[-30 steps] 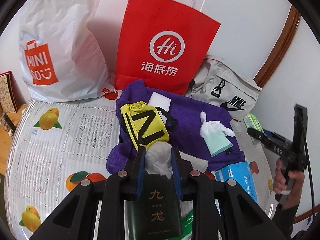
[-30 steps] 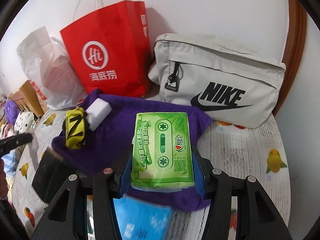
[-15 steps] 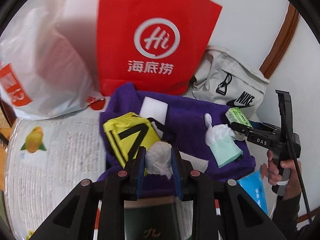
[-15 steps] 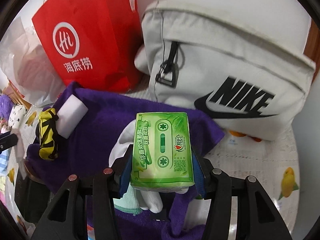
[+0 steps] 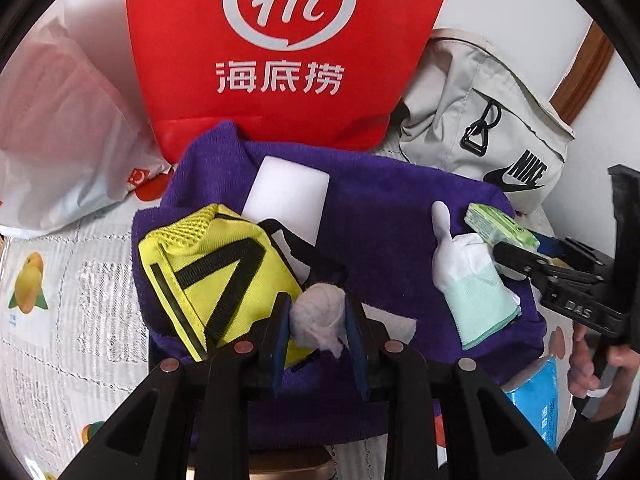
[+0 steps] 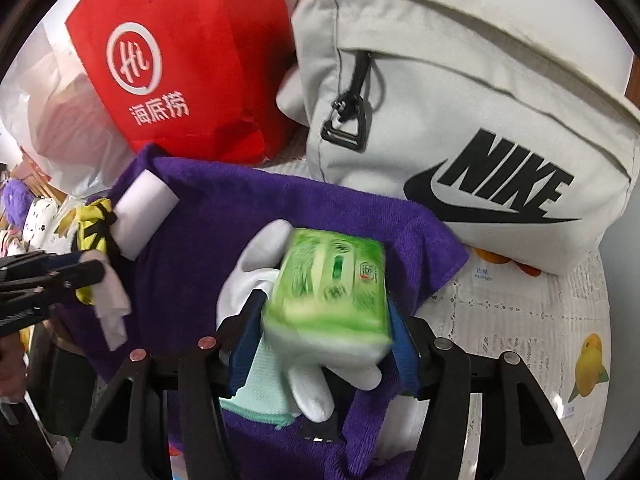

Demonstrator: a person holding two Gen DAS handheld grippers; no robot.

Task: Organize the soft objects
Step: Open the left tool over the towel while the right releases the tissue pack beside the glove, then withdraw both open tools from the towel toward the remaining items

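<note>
Releasing: right gripper (image 6: 324,344) jaws just widened, green tissue pack (image 6: 332,296) tipping | left gripper (image 5: 318,320) clenching white wad (image 5: 318,316)

I work in a home: a table under a lace cloth (image 5: 52,344) printed with fruit, pushed against a white wall with wooden trim (image 5: 584,68). A red restaurant carrier bag (image 5: 288,52), a white shop bag (image 5: 60,152) and a grey sports bag (image 6: 460,128) lean there.

We count one purple towel (image 5: 384,216), one yellow pouch (image 5: 216,272), one white sponge (image 5: 286,200), one glove (image 5: 468,280), one green tissue pack (image 6: 332,292), three bags.
</note>
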